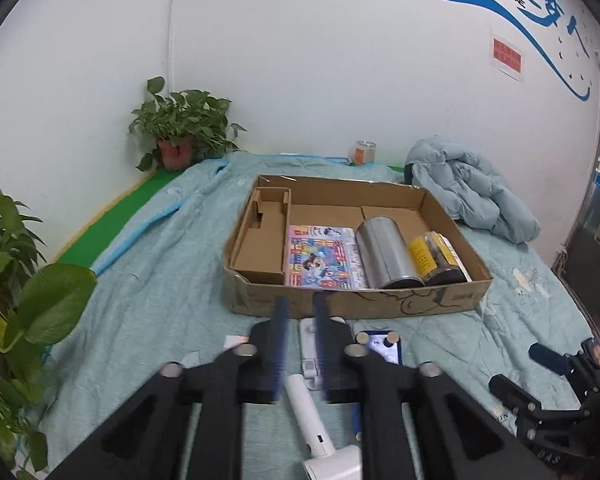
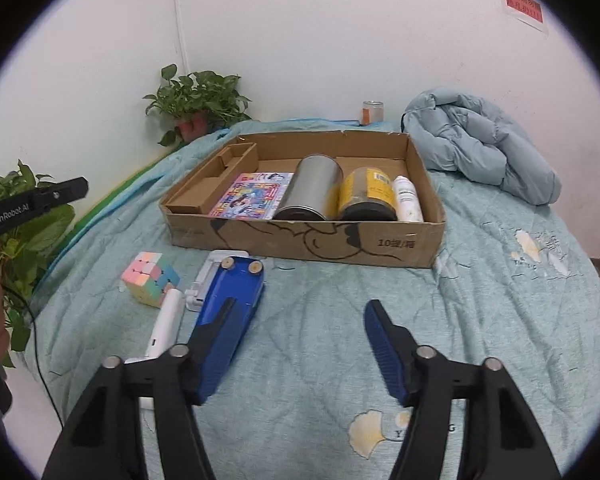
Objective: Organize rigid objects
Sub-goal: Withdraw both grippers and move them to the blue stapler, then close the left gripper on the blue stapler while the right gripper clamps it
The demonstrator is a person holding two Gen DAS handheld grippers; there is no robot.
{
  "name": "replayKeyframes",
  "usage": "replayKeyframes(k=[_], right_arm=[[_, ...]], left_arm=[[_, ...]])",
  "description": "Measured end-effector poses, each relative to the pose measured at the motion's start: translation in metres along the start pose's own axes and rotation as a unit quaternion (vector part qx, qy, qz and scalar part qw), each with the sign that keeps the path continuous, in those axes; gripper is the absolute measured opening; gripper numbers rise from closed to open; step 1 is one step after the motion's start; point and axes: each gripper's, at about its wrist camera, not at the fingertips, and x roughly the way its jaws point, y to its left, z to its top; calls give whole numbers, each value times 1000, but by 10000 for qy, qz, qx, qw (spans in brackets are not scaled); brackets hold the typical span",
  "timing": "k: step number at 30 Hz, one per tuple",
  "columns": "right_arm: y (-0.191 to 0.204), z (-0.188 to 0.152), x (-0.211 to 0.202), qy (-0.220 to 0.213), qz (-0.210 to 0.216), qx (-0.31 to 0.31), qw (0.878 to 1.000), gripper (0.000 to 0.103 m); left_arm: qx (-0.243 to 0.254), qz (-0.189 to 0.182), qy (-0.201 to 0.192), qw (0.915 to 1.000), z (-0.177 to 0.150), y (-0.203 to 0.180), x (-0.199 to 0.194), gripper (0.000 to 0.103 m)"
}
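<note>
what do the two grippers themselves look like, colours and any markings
Both are the same build: matte black angular linkage arms with triangular cut-outs and round silver pivot bolts, ending in ribbed blue finger pads. The left gripper shows white "GenRobot.AI" lettering on its black body in the right wrist view. The right gripper shows no marking that I can read. No sleeves are visible.

Cardboard tray (image 2: 380,246) is matt brown corrugated paper. The tin can (image 2: 312,188) is brushed metal with a dull sheen, the booklet (image 2: 256,196) is glossy printed paper. Quilted bedspread (image 2: 340,320) looks like soft matt cloth; the puffer jacket (image 2: 480,148) has a slightly shiny fabric.
</note>
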Motion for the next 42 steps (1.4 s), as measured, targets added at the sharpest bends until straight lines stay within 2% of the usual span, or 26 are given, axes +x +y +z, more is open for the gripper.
replayKeyframes(k=[1, 2, 3, 5, 9, 12, 13, 16, 18, 19, 23, 26, 30, 31, 33, 36, 38, 40, 42], right_arm=[[1, -1, 0, -62, 14, 5, 10000, 92], [2, -2, -2, -163, 36, 30, 9999, 95], [3, -3, -1, -191, 76, 57, 9998, 102], [6, -5, 5, -104, 284, 151, 9994, 103], [14, -15, 34, 408, 593, 298, 9970, 103], [23, -23, 61, 865, 728, 398, 9928, 103], [26, -25, 70, 968, 816, 404, 9911, 103], [35, -26, 82, 1105, 970, 400, 9883, 101], [39, -24, 84, 1074, 992, 311, 9888, 100], [40, -23, 84, 1053, 1017, 231, 9890, 100], [37, -26, 83, 1099, 1068, 67, 9882, 97], [31, -37, 83, 1265, 1126, 112, 9855, 94], [19, -45, 84, 1355, 1152, 331, 9835, 88], [17, -46, 83, 1368, 1144, 360, 9833, 85], [12, -48, 80, 1389, 1061, 345, 9840, 78], [2, -50, 69, 1259, 1024, 353, 9861, 77], [-4, -51, 63, 1194, 1012, 354, 9870, 77], [-8, -54, 58, 1146, 1010, 368, 9876, 77], [-12, -57, 54, 1106, 1027, 366, 9879, 77]], left_arm=[[70, -21, 141, 9999, -2, -2, 3, 80], [75, -22, 143, 9999, -3, -3, 5, 101], [47, -37, 50, 10000, -6, -3, 4, 101], [38, -89, 108, 9999, -11, -2, 12, 101], [-151, -481, 657, 9966, -22, 7, 45, 101], [-469, -1080, 1251, 9851, -33, 15, 82, 101], [-525, -1144, 1405, 9820, -36, 16, 93, 101], [-626, -1366, 1719, 9736, -45, 11, 121, 97], [-613, -1584, 1900, 9670, -47, 4, 137, 87], [-582, -1643, 1987, 9644, -49, -1, 145, 85], [-363, -1853, 2398, 9523, -56, -20, 167, 66], [-262, -1968, 2707, 9420, -64, -33, 181, 62], [-365, -2078, 3078, 9278, -74, -44, 196, 41], [-370, -2065, 3140, 9260, -75, -48, 198, 39], [-319, -2049, 3171, 9254, -78, -56, 197, 38], [-311, -2198, 3189, 9214, -77, -72, 190, 38], [-337, -2433, 3223, 9142, -75, -86, 188, 39], [-292, -2539, 3113, 9153, -70, -99, 182, 41], [-270, -2537, 3045, 9177, -65, -104, 177, 46]])
